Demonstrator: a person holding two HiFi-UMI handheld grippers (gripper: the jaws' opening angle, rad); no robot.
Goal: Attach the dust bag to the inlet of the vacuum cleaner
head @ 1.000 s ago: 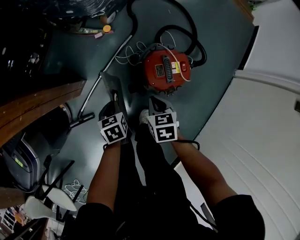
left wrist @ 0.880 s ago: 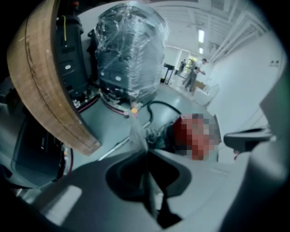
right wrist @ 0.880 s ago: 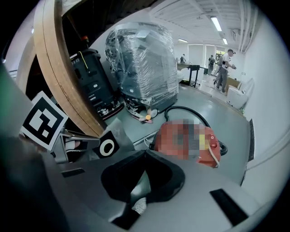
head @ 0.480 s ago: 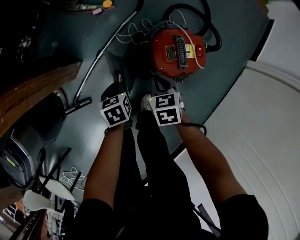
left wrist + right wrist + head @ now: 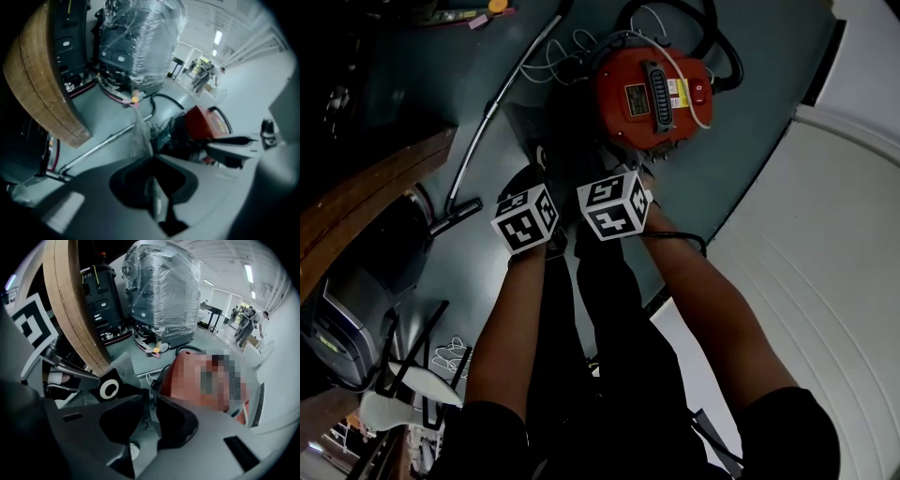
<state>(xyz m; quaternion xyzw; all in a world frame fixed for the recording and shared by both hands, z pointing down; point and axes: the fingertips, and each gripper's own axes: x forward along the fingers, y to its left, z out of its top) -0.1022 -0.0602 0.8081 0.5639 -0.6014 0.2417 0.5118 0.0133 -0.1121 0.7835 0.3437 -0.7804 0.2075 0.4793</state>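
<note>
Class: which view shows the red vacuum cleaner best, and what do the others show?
The head view: the vacuum cleaner shows whole, from above. The left gripper view catches only part of its red body. The right gripper view has it close, but a mosaic patch covers much of it.

Vacuum cleaner: red body, black centre grille, yellow-and-white label, white cord looped over the top.
Hose: black.
Dust bag: pale grey; collar black with a white ring.
Left hand-held gripper, right hand-held gripper: grey jaws, black inner recesses; cubes white with black square markers.
Floor: dark grey-green, white beyond a curved edge.
Tabletop: brown wood grain.
Wand: silver.
Trousers: black.
</note>
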